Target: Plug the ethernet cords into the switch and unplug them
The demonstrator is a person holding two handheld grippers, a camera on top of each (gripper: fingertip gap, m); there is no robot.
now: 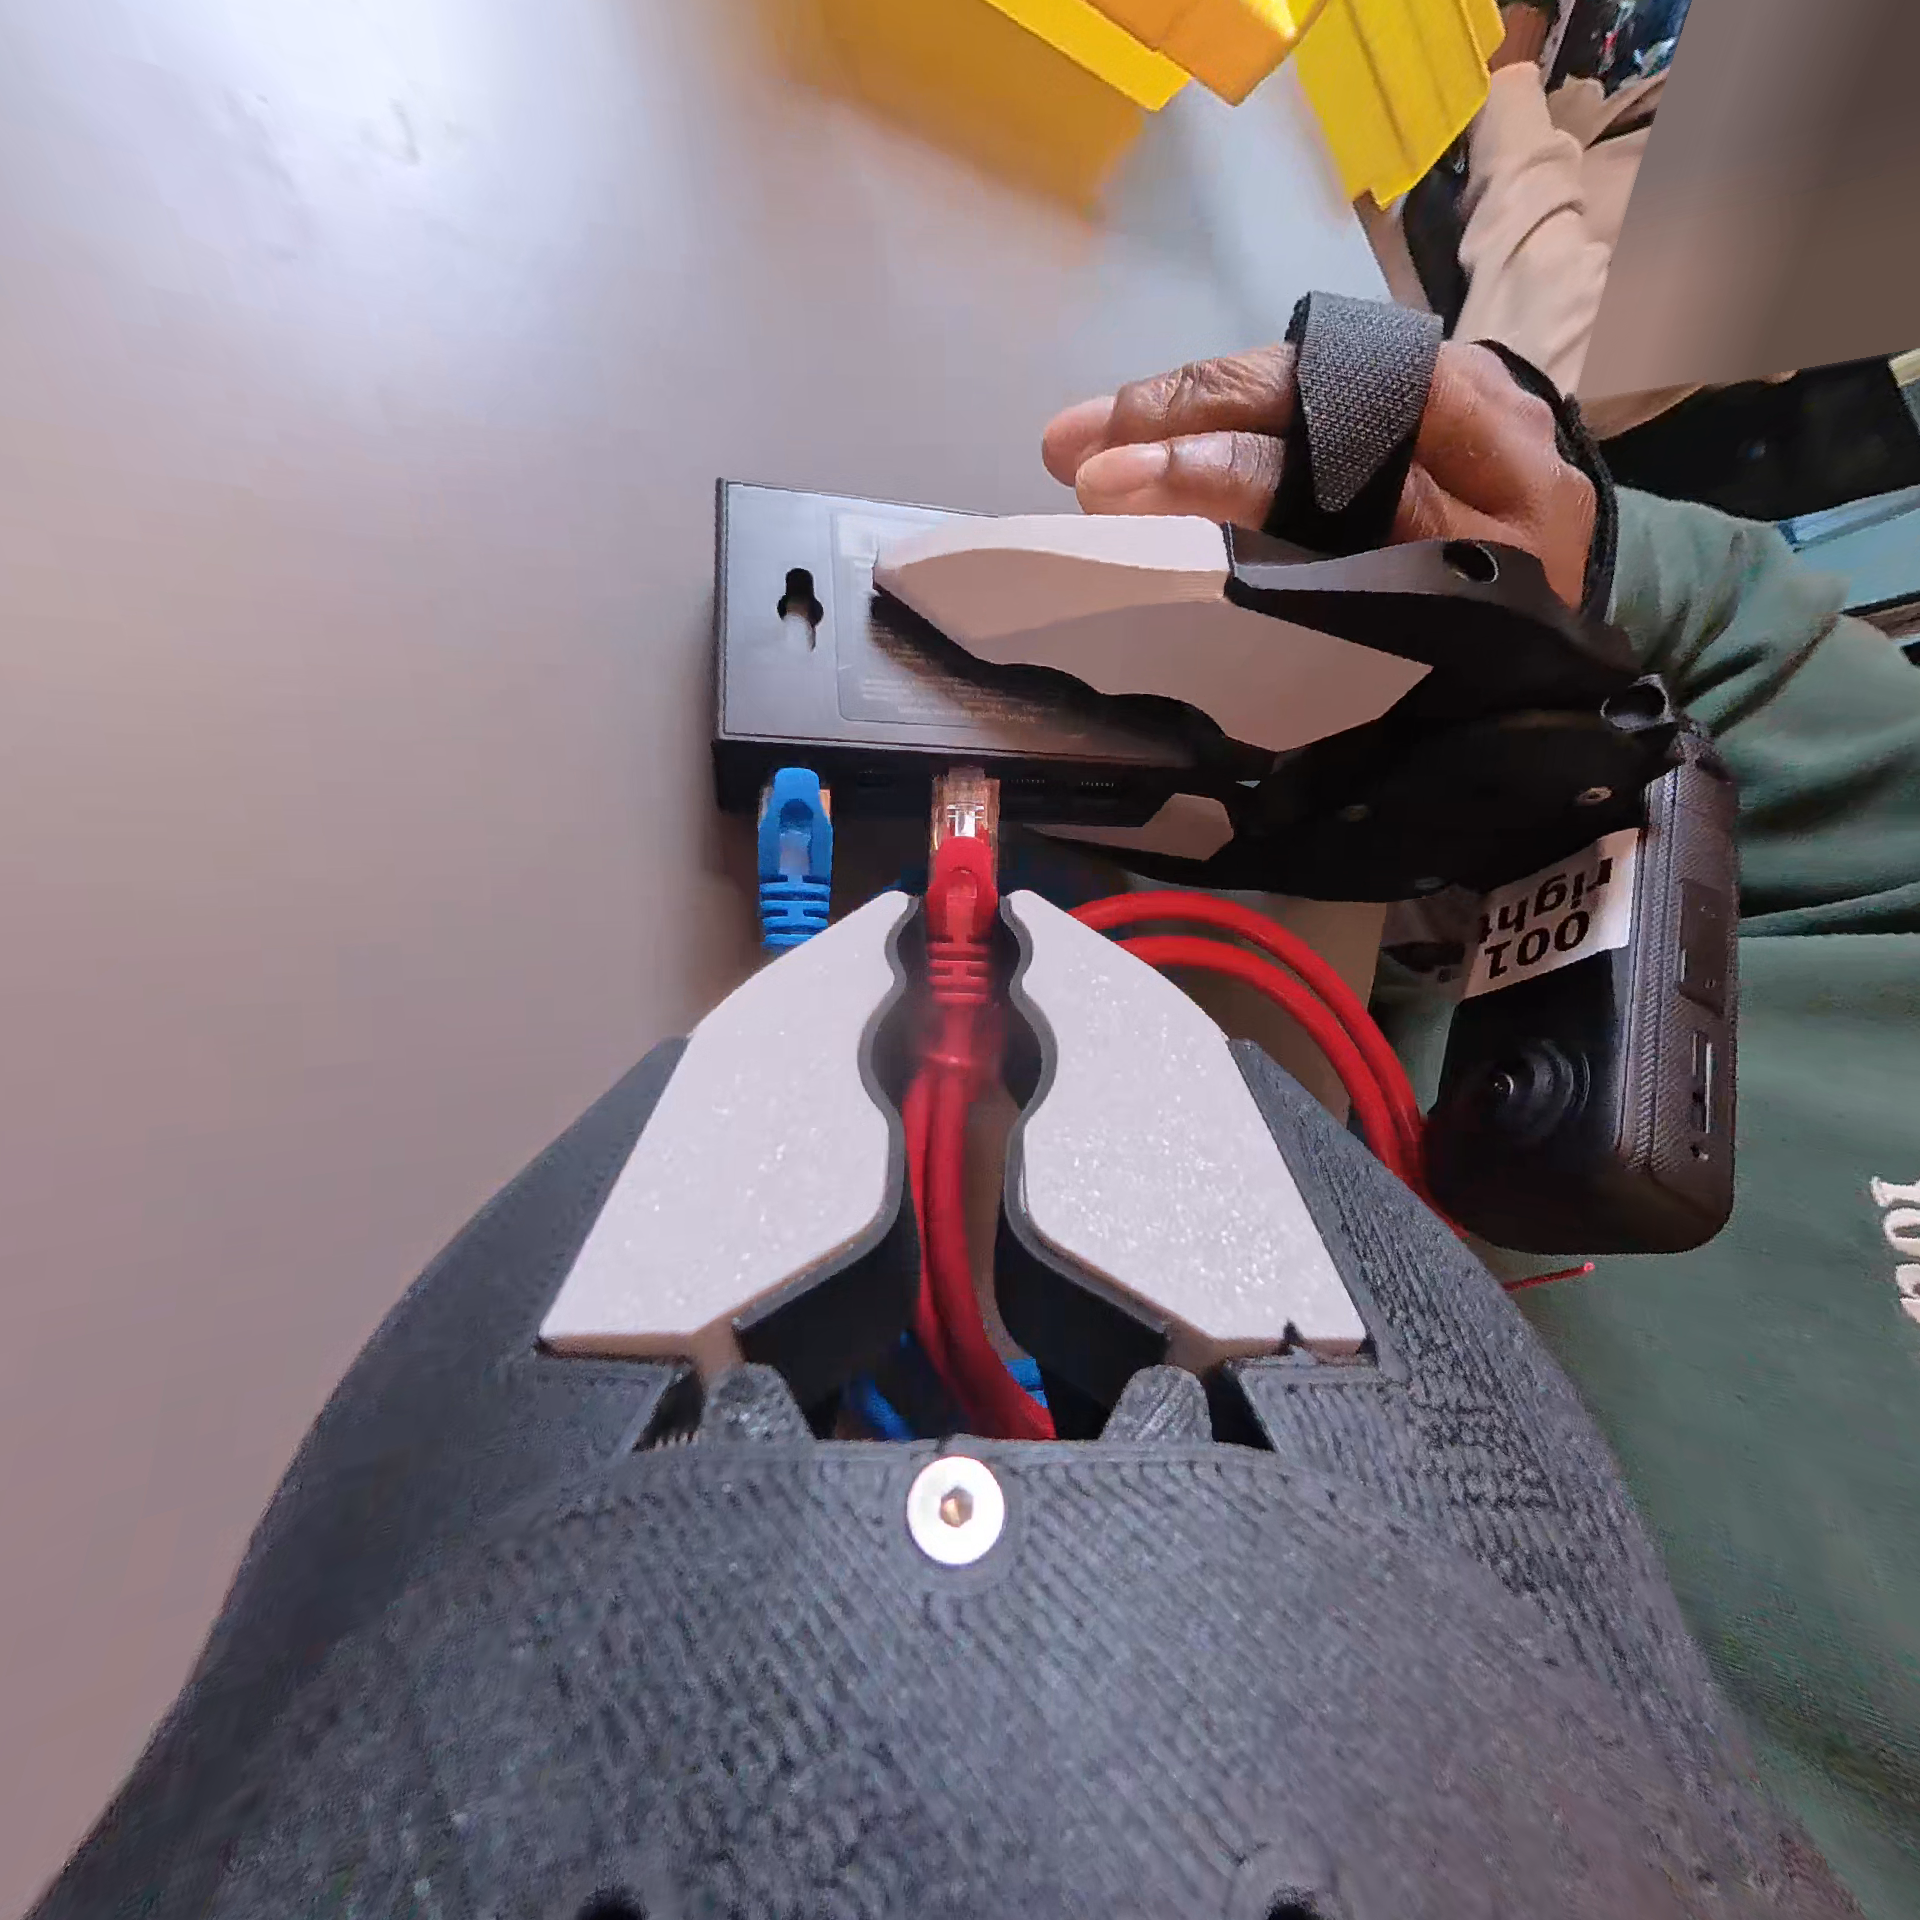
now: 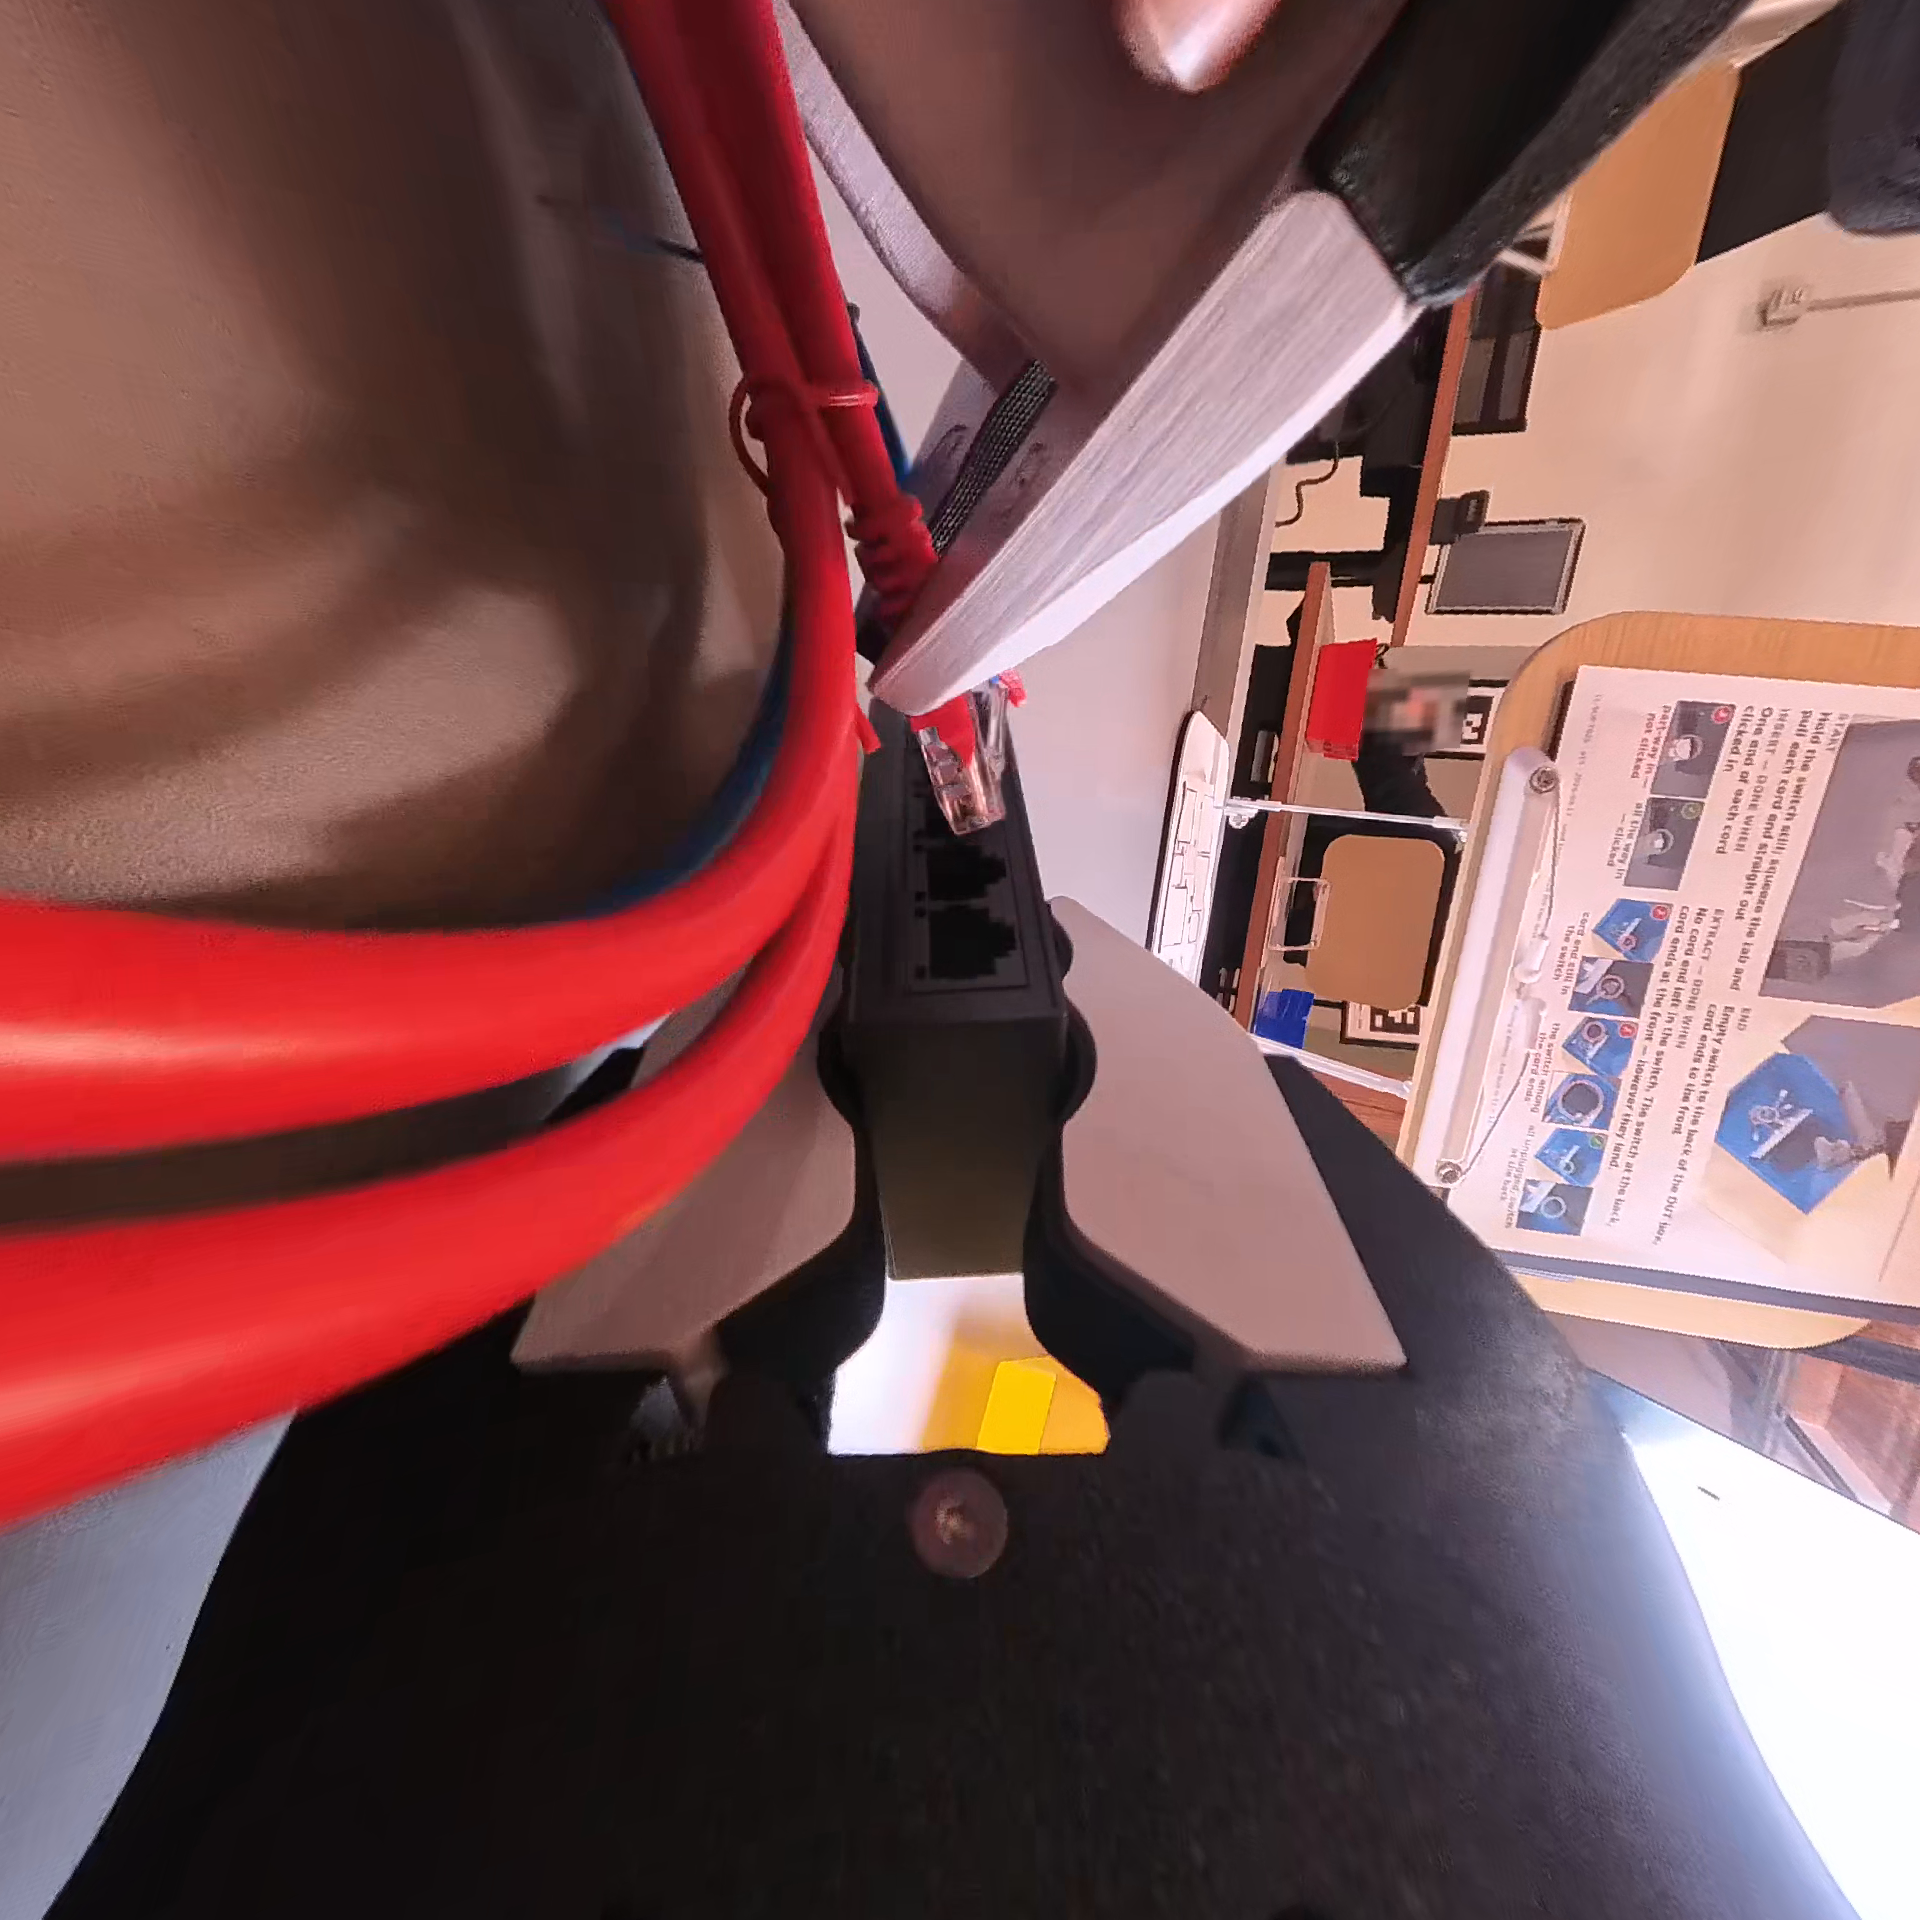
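Observation:
A black switch (image 1: 790, 644) is held with its port row facing me. My right gripper (image 1: 954, 702) comes in from the right and is shut on it, one grey finger across its flat face. In the right wrist view the right gripper (image 2: 956, 997) clamps the switch's (image 2: 956, 1122) end. My left gripper (image 1: 958, 914) is shut on the red boot of the red ethernet cord (image 1: 961, 966). Its clear plug (image 1: 966, 816) is at the mouth of a middle port, and I cannot tell how deep it sits. It also shows in the right wrist view (image 2: 971, 779). A blue cord (image 1: 795, 847) sits in the leftmost port.
Red cable loops (image 2: 416, 987) hang across the left of the right wrist view. Yellow bins (image 1: 1039, 83) stand beyond the switch on the pale table (image 1: 364, 520). A picture sheet on a board (image 2: 1662, 987) stands to the right. A person's green sleeve (image 1: 1818, 831) is close. One gripper's finger ends stand about 5 cm off the other's.

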